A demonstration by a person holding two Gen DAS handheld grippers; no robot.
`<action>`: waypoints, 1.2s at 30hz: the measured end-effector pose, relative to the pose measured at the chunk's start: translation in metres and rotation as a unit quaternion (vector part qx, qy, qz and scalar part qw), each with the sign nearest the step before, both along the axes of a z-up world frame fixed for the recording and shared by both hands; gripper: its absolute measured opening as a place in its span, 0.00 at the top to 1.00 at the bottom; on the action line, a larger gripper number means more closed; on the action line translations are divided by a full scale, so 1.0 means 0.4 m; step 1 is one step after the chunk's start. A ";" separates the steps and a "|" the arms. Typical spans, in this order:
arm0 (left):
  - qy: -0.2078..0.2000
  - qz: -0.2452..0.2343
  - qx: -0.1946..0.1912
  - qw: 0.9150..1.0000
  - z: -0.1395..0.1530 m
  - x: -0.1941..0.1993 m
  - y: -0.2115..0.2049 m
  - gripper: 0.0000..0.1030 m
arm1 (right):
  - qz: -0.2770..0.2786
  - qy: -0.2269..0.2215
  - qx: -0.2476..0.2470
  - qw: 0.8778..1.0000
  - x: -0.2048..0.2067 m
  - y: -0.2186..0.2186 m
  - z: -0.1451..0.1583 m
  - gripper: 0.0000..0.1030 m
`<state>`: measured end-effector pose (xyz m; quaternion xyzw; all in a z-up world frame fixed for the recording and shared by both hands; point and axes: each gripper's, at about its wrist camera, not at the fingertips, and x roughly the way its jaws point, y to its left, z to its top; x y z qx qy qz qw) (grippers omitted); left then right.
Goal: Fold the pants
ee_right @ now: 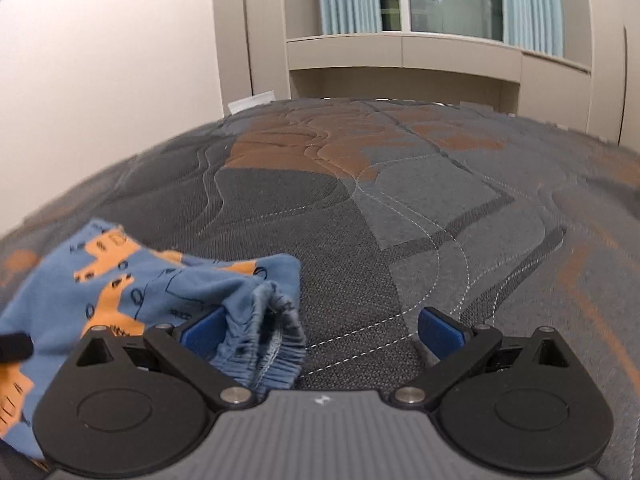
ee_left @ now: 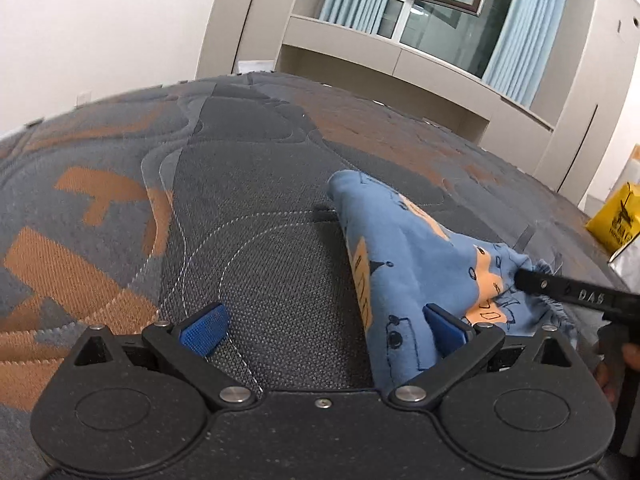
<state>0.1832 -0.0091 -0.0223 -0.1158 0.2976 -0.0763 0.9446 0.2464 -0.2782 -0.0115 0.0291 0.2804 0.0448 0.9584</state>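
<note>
The pants point(ee_left: 404, 264) lie bunched on the mattress point(ee_left: 248, 184), between the 2 hand-held grippers, window point(ee_left: 440, 4) behind.

Left gripper point(ee_left: 324, 330) angled downward, jaws spread wide, nothing pinched; blue pads point(ee_left: 206, 330) well apart; right gripper point(ee_right: 320, 330) likewise tilted down, jaws spread wide, nothing clamped; dark fingers point(ee_left: 634, 354) of a hand glimpsed at right edge of left view.

Both wrist views low and close over the mattress point(ee_left: 260, 168), facing the window point(ee_right: 440, 0), sharing pants point(ee_left: 400, 248)
</note>
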 end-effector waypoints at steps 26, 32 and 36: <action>-0.005 -0.023 -0.005 1.000 0.028 0.038 -0.015 0.01 | 0.079 -0.004 -0.032 0.996 0.015 0.024 0.023 0.00; -0.022 -0.055 0.015 0.998 -0.011 -0.051 -0.057 0.00 | 0.034 -0.009 0.040 0.999 -0.070 -0.069 0.006 0.00; -0.034 -0.072 0.006 0.997 0.000 -0.069 -0.060 0.00 | 0.024 -0.010 0.132 0.991 -0.105 -0.139 -0.004 0.00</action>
